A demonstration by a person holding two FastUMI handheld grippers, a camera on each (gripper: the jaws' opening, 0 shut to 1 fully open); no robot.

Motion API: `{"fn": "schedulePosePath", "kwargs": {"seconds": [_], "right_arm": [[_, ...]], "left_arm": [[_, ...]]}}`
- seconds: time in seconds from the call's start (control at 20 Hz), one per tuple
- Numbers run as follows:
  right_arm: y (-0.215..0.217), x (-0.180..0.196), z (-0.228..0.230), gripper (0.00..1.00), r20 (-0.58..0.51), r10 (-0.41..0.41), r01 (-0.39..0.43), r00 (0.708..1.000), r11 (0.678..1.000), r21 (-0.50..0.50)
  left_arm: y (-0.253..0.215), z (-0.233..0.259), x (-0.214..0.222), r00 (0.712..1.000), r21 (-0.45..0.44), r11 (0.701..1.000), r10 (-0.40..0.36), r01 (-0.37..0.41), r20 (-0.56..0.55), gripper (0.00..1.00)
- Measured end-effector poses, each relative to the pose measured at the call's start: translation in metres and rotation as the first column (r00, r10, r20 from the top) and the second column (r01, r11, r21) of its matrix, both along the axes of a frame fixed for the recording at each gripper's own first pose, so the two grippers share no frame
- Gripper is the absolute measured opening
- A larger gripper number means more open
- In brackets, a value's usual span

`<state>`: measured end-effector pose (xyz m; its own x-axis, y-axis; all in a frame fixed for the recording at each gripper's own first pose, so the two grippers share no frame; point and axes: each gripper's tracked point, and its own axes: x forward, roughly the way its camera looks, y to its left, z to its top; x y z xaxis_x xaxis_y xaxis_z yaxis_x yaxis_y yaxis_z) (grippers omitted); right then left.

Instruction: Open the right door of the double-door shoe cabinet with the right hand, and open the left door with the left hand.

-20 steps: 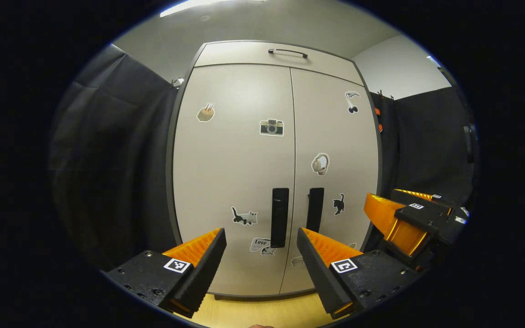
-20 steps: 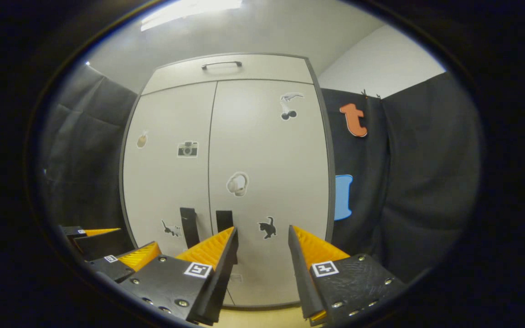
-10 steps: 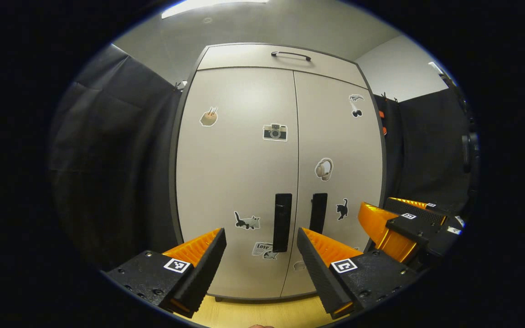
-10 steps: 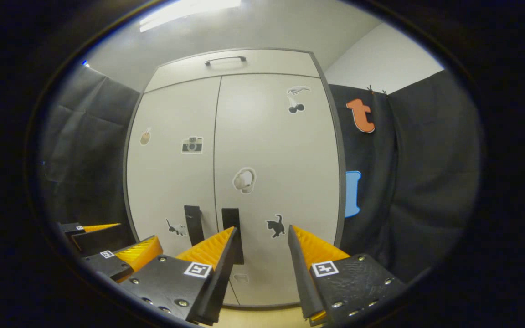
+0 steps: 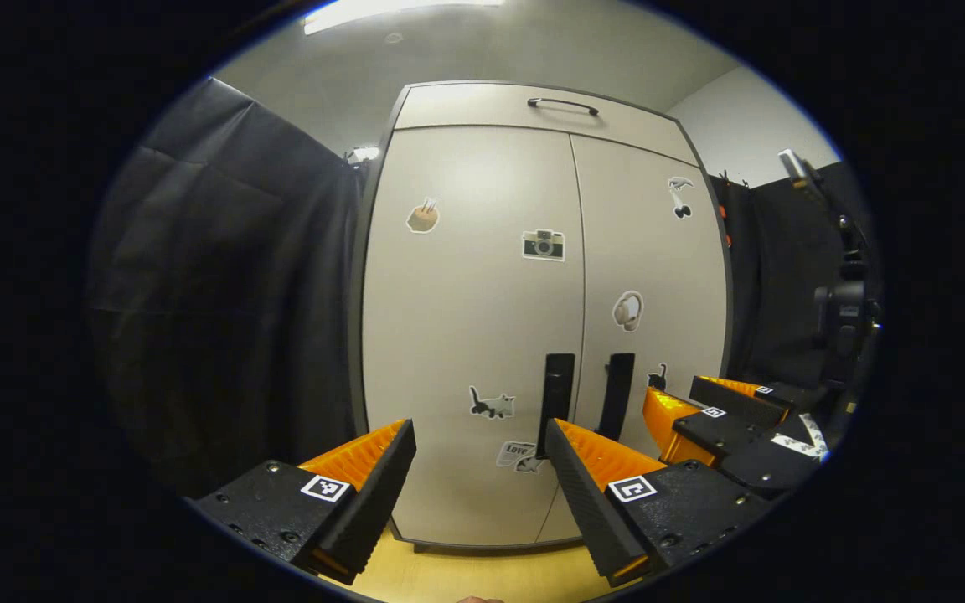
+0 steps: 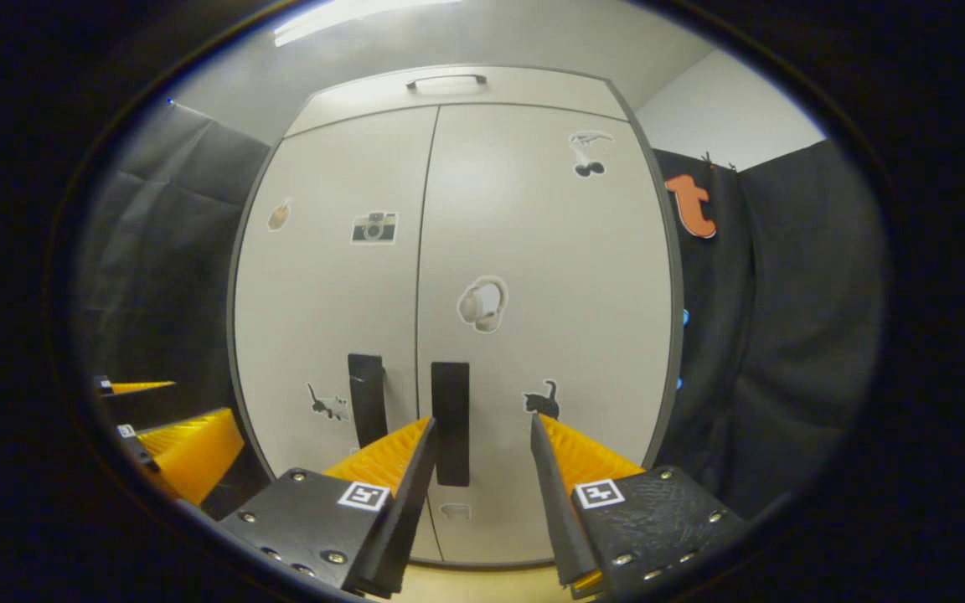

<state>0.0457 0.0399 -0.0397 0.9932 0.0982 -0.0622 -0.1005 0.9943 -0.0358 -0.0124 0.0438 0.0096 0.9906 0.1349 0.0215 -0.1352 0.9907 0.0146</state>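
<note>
The pale grey double-door shoe cabinet [image 6: 533,251] is standing with both doors shut. The right claw [image 6: 476,435] is hanging spread before the right door's black vertical handle [image 6: 451,423], apart from it. The left claw [image 5: 480,440] is spread too, near the left door's black handle [image 5: 557,394].

Open air is seen between the spread left gripper [image 5: 480,429] and the closed left door [image 5: 470,335] of the shoe cabinet [image 6: 457,88]. The right gripper [image 6: 482,427], likewise spread, is faced by the shut right door [image 6: 545,318], its black handle [image 6: 451,423] unobstructed. The cabinet is flanked closely by black cloth [image 5: 223,293] on both sides.
</note>
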Motion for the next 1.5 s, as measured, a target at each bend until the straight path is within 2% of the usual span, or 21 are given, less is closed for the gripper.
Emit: {"fn": "schedulePosePath", "kwargs": {"seconds": [0.25, 0.55, 0.9, 1.0, 1.1, 1.15, 1.25, 1.3, 1.35, 1.4, 1.5], "right_arm": [[0.018, 0.026, -0.017, 0.66, -0.029, 0.024, -0.024, 0.999, 1.000, -0.002], [0.025, 0.051, -0.033, 0.66, -0.064, 0.009, -0.009, 0.998, 1.000, -0.008], [0.029, 0.071, -0.044, 0.66, -0.075, -0.012, 0.010, 0.997, 1.000, -0.023], [0.028, 0.070, -0.044, 0.46, -0.093, -0.013, 0.011, 0.996, 1.000, -0.021], [0.029, 0.062, -0.035, 0.46, -0.088, -0.018, 0.016, 0.996, 1.000, -0.020], [0.030, 0.070, -0.042, 0.39, -0.074, -0.020, 0.018, 0.997, 0.999, -0.031], [0.032, 0.072, -0.042, 0.41, -0.066, -0.012, 0.008, 0.998, 0.999, -0.050], [0.032, 0.068, -0.044, 0.34, -0.067, -0.005, 0.002, 0.998, 0.999, -0.050], [0.033, 0.069, -0.043, 0.34, -0.061, -0.004, 0.002, 0.998, 1.000, -0.026], [0.032, 0.066, -0.042, 0.24, -0.066, 0.001, -0.003, 0.998, 1.000, -0.028], [0.033, 0.069, -0.044, 0.24, -0.067, 0.005, -0.007, 0.998, 1.000, -0.030]], "left_arm": [[0.026, 0.001, -0.011, 0.998, 0.005, 0.998, 0.064, -0.064, -0.004, 0.96], [0.055, 0.001, -0.021, 0.990, 0.011, 0.990, 0.139, -0.139, -0.011, 0.96], [0.071, 0.000, -0.028, 0.983, 0.006, 0.983, 0.183, -0.183, -0.015, 0.96], [0.073, -0.001, -0.029, 0.982, -0.004, 0.982, 0.186, -0.186, -0.019, 0.96], [0.075, -0.001, -0.031, 0.982, -0.008, 0.982, 0.189, -0.190, -0.017, 0.96], [0.077, -0.002, -0.031, 0.981, -0.010, 0.981, 0.192, -0.192, -0.016, 0.96], [0.077, -0.003, -0.033, 0.981, -0.021, 0.981, 0.191, -0.191, -0.017, 0.96], [0.077, -0.005, -0.033, 0.982, -0.030, 0.982, 0.188, -0.189, -0.019, 0.96], [0.076, -0.006, -0.034, 0.983, -0.040, 0.982, 0.184, -0.184, -0.021, 0.96], [0.075, -0.007, -0.034, 0.984, -0.049, 0.982, 0.179, -0.180, -0.021, 0.96], [0.072, -0.011, -0.037, 0.986, -0.065, 0.984, 0.166, -0.168, -0.024, 0.96]]}}
